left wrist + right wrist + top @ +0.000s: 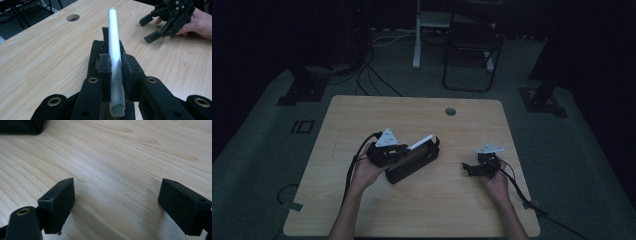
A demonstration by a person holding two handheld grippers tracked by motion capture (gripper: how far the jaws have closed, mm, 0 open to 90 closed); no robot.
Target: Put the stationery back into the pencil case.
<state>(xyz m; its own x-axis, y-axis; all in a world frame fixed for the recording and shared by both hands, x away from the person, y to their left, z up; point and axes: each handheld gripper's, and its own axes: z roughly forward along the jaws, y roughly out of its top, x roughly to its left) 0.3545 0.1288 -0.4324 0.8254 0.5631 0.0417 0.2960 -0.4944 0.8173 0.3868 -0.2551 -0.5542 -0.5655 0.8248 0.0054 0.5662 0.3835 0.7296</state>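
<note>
My left gripper (404, 149) is shut on a white cylindrical pen (421, 142), left of the table's middle. The pen (115, 47) runs forward between the pads, well past the jaws of the left gripper (115, 66). Directly under it lies a long black case (412, 162), and part of the case (94, 53) shows behind the jaws. My right gripper (468, 168) rests low over the wood at the right, open and holding nothing, pointing toward the case. In its own view the right gripper (122, 205) has both jaws wide apart above bare wood, with a corner of the case (20, 126) at the top left.
The wooden table (362, 115) has a round cable hole (450, 111) near its far edge. The right gripper (149, 28) and its hand (200, 22) appear far off in the left gripper view. A chair (472, 45) and cables stand on the floor beyond.
</note>
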